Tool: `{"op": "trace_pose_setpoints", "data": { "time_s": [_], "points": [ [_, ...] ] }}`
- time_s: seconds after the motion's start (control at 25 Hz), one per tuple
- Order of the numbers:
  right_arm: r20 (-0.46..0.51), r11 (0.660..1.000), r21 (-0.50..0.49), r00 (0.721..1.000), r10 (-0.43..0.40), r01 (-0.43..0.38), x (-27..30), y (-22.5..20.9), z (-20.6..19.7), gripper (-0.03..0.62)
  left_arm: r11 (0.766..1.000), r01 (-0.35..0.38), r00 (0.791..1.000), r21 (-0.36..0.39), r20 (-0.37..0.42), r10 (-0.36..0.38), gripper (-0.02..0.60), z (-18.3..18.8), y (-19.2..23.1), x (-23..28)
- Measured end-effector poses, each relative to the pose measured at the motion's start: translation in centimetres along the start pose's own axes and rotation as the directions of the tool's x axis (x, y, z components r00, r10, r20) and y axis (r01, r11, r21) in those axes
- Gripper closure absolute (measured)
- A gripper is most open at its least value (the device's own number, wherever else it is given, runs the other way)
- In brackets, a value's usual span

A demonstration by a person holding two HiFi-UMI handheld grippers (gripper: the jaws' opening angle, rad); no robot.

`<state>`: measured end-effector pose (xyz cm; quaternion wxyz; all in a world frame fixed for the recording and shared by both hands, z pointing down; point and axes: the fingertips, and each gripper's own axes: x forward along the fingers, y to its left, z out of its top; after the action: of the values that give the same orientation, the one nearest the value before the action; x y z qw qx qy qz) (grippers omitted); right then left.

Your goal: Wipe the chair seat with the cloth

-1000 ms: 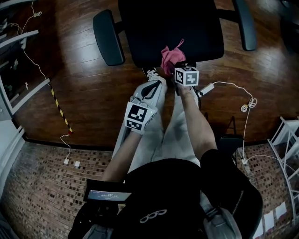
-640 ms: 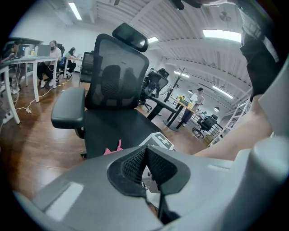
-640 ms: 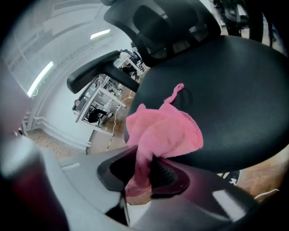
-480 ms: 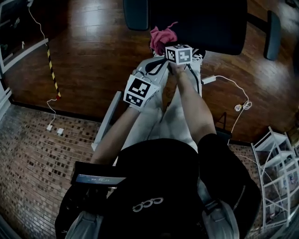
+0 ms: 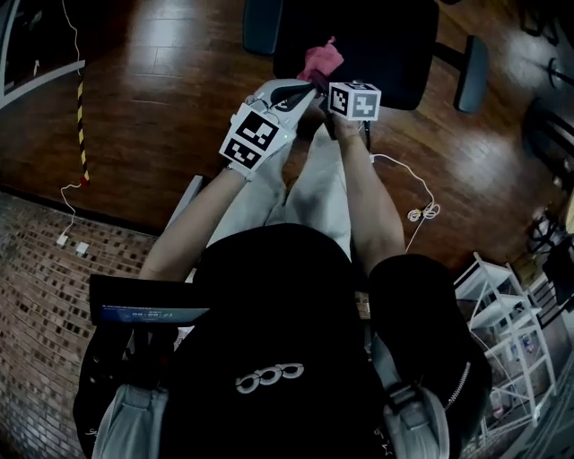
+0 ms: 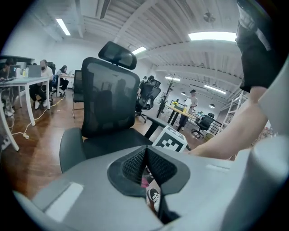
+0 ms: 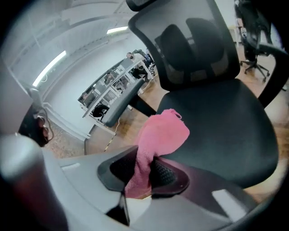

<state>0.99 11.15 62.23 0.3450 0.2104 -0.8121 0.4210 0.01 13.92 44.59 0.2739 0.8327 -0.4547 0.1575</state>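
A black office chair faces me, its seat [image 5: 377, 45] at the top of the head view. The mesh back [image 6: 110, 94] and seat [image 6: 108, 144] fill the left gripper view. My right gripper [image 5: 318, 81] is shut on a pink cloth [image 5: 321, 61] at the seat's front edge. In the right gripper view the cloth [image 7: 160, 133] sticks up from between the jaws [image 7: 144, 169], over the seat [image 7: 226, 131]. My left gripper [image 5: 298, 90] is beside it on the left, just short of the seat. Its pads [image 6: 145, 155] are pressed together with nothing between them.
The chair's armrests [image 5: 260, 25] [image 5: 472, 73] stand on either side of the seat. A white cable [image 5: 408, 193] trails over the wooden floor at right, with a white rack [image 5: 502, 332] further right. Desks with seated people [image 6: 27, 76] and other chairs stand behind.
Both grippers have moved forward and closer together toward the seat's front edge. The pink cloth has stayed in the right gripper. The head view has swung left.
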Motion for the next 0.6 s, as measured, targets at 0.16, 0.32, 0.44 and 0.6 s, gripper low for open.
{"op": "trace_pose_setpoints", "data": {
  "time_s": [0.16,0.32,0.44,0.6],
  "points": [
    [0.111,0.997,-0.037,0.992,-0.062,0.067,-7.4,-0.8,5.3,0.516,0.997,0.013,0.998,0.074,0.057,-0.017,0.589,5.3,-0.5,-0.2],
    [0.2,0.995,-0.038,0.976,-0.084,0.093,-13.7,-0.9,8.2,0.516,0.994,0.041,0.997,0.101,0.061,-0.047,0.589,7.8,-1.7,0.2],
    [0.286,0.995,-0.018,0.955,-0.084,0.094,-18.2,-0.8,10.8,0.516,0.99,0.075,0.994,0.122,0.073,-0.084,0.589,9.9,-2.7,1.0],
    [0.417,0.988,-0.05,0.902,-0.11,0.143,-23.9,-1.3,15.5,0.516,0.975,0.107,0.984,0.193,0.117,-0.132,0.589,14.2,-3.1,3.2]
  ]
}}
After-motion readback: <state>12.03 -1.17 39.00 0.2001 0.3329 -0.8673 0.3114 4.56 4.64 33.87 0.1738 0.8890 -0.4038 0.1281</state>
